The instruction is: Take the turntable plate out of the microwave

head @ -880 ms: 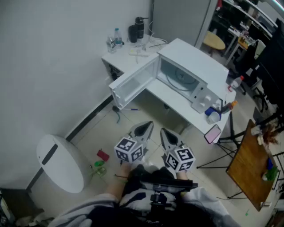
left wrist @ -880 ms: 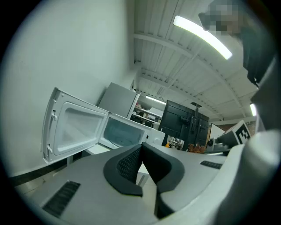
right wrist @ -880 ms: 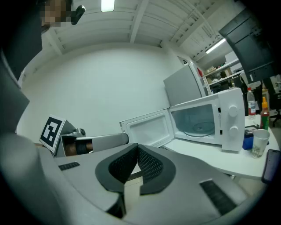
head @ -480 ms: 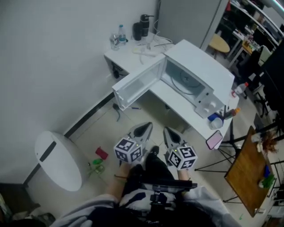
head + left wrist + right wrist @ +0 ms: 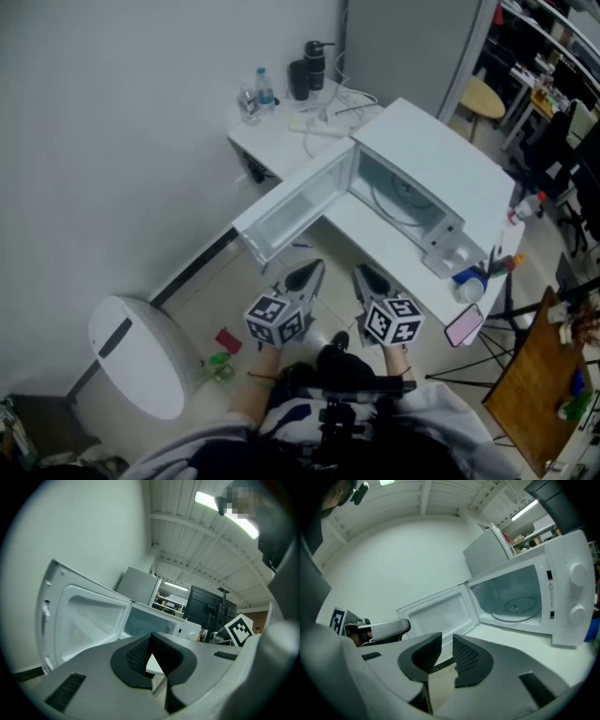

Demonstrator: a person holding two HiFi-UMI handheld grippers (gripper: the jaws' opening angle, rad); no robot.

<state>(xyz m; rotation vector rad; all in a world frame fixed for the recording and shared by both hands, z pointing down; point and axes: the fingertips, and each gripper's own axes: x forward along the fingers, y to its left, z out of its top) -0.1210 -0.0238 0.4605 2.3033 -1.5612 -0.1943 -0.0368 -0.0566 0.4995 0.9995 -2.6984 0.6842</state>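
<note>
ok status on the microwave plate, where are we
Left hand-held gripper shut, empty; right hand-held gripper slightly open, empty. Turntable plate inside microwave, untouched. Door wide open, nothing blocking.

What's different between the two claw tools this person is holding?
The left gripper has its jaws pressed together; the right gripper has its jaws apart, with a gap between them. The left gripper faces the open door; the right gripper faces the turntable plate inside. Both hold nothing and are short of the microwave.
</note>
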